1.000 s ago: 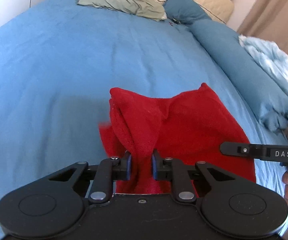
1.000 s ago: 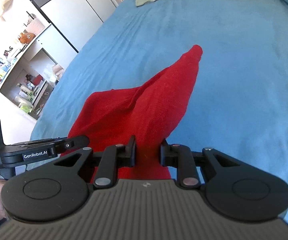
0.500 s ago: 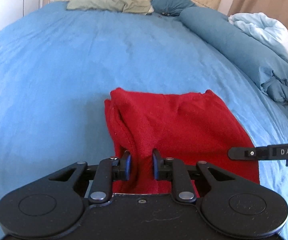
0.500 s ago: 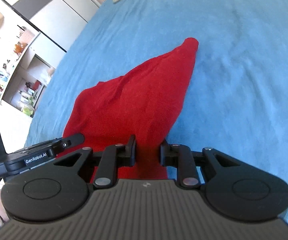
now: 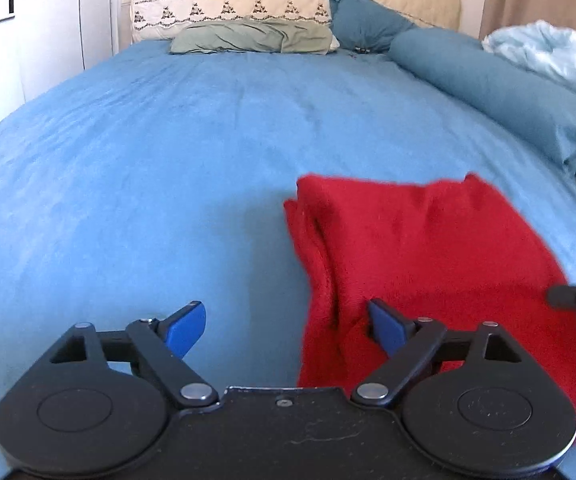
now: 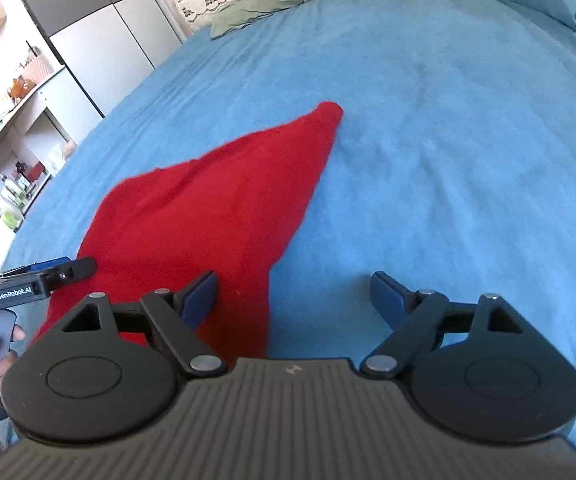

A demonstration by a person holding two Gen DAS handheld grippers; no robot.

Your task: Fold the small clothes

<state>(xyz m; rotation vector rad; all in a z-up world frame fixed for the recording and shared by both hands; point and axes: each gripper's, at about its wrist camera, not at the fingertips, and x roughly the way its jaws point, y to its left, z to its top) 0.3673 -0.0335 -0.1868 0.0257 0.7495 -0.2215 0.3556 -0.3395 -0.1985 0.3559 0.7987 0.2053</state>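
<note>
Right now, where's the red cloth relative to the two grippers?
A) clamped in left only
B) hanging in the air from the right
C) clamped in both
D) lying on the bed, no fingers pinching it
D: the red cloth lies on the bed; the left gripper and right gripper are opening, fingers spread clear of the fabric.

bed [image 5: 168,152]: blue sheet | red cloth [image 5: 428,260]: flat, near foot edge | green pillow [image 5: 252,38]: head edge | teal bolster [image 5: 508,92]: along right edge | pale blue quilt [image 5: 548,48]: bunched, far right corner
</note>
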